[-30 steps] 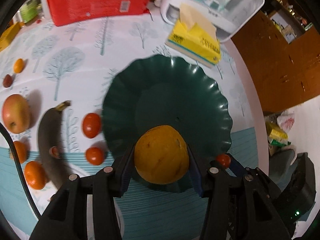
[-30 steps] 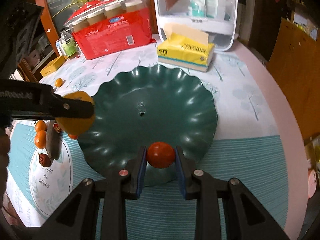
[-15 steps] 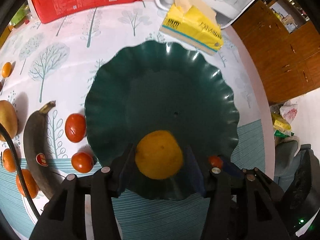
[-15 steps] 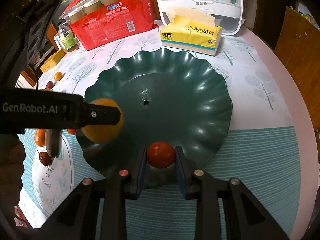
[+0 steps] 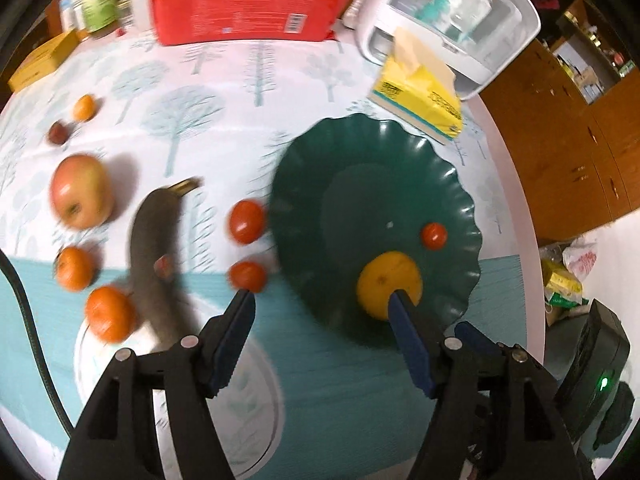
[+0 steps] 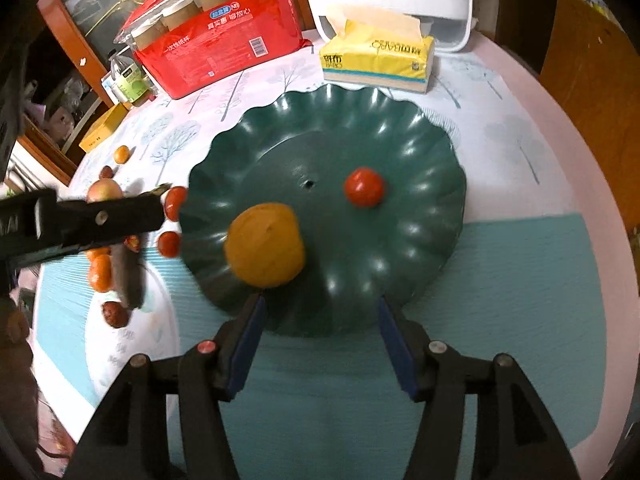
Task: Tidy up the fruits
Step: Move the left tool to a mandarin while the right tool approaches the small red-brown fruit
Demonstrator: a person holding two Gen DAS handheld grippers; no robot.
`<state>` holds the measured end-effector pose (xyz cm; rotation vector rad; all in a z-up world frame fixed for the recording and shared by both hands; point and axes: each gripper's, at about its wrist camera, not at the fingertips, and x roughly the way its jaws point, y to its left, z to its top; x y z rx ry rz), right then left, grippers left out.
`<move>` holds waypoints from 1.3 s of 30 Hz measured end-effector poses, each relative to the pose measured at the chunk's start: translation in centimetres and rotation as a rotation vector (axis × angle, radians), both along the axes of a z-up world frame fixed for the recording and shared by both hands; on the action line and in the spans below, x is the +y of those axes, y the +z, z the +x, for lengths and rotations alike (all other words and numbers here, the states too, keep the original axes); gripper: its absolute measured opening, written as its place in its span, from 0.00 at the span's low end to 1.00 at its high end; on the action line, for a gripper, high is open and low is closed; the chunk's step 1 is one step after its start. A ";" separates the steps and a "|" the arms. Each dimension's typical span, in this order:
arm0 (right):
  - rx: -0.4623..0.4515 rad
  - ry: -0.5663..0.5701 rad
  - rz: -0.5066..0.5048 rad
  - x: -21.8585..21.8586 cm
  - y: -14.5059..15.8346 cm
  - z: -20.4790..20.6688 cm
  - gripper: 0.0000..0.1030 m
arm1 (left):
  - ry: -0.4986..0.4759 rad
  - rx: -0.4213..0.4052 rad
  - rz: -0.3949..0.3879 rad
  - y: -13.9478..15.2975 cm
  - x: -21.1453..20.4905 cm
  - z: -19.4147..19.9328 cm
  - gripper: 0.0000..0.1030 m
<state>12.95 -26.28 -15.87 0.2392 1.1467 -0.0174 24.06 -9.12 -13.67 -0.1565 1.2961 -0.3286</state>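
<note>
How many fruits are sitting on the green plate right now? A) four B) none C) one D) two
D: the green plate holds just the big orange and one small tomato; the other fruits lie on the tablecloth beside it.
</note>
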 end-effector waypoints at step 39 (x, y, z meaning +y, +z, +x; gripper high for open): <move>0.098 -0.109 0.151 18.5 -1.8 -2.0 0.57 | -0.044 -0.016 0.141 -0.1 20.8 -1.8 0.73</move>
